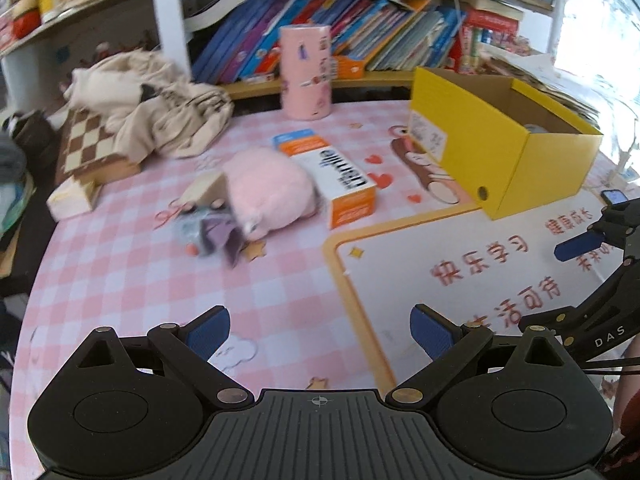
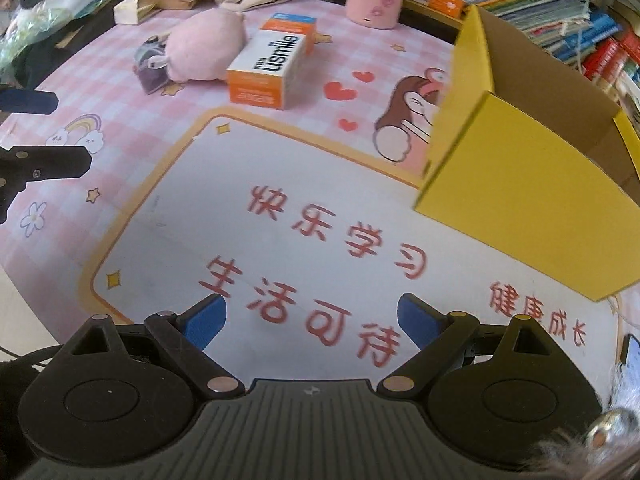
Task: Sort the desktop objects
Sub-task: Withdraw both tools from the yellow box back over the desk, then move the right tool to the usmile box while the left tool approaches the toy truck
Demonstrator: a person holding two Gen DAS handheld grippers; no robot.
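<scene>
On the pink checked desk mat (image 1: 120, 264) lie a pink plush toy (image 1: 266, 194), a white and orange usmile box (image 1: 332, 172) and a small purple-grey toy (image 1: 212, 232) beside the plush. An open yellow cardboard box (image 1: 500, 152) stands to the right. My left gripper (image 1: 320, 334) hovers open and empty over the mat, well short of the plush. In the right wrist view the plush (image 2: 204, 48), the usmile box (image 2: 272, 64) and the yellow box (image 2: 532, 200) show again. My right gripper (image 2: 312, 326) is open and empty above the mat's white panel (image 2: 280, 240).
A pink cylinder (image 1: 306, 72) stands at the back by a shelf of books (image 1: 340, 32). Beige cloth (image 1: 152, 104) and a checkered board (image 1: 88, 144) lie at the back left. A phone (image 2: 632, 364) rests at the mat's right edge. The left gripper's fingers (image 2: 44, 164) show at the right view's left edge.
</scene>
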